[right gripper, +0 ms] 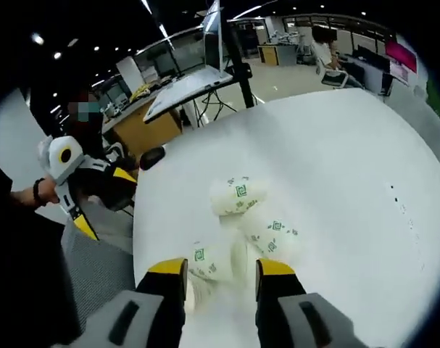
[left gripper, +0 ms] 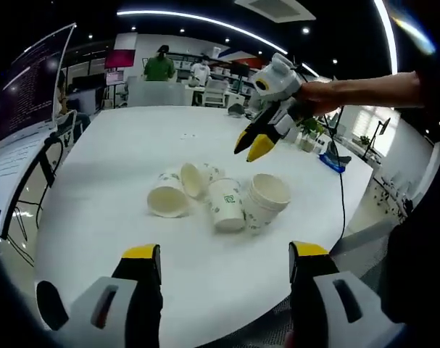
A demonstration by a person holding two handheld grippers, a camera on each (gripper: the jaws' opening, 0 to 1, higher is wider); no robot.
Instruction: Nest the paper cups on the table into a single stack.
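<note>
**White paper cups lie in a cluster on the round table**

White paper cups (left gripper: 214, 197) with green square marks lie tipped on their sides in a loose cluster near the middle of the white round table (left gripper: 118, 152). In the left gripper view one cup (left gripper: 168, 196) lies at the left with its mouth toward the camera, a second (left gripper: 198, 177) just behind it, a third (left gripper: 226, 204) beside these, and a nested-looking pair (left gripper: 265, 197) at the right; they touch or nearly touch one another.

The left gripper (left gripper: 225, 262) hangs at the near edge of the table, its yellow-tipped jaws spread wide and empty, well apart from the cups. The right gripper (left gripper: 257, 143), held in a hand (left gripper: 322, 96), hovers above the far right of the cluster with its tips close together, gripping nothing. In the right gripper view its jaws (right gripper: 221, 272) stand narrowly parted over the cups (right gripper: 248, 217).

Beyond the table stand a monitor (left gripper: 27, 80), desks and two people (left gripper: 160, 65).
</note>
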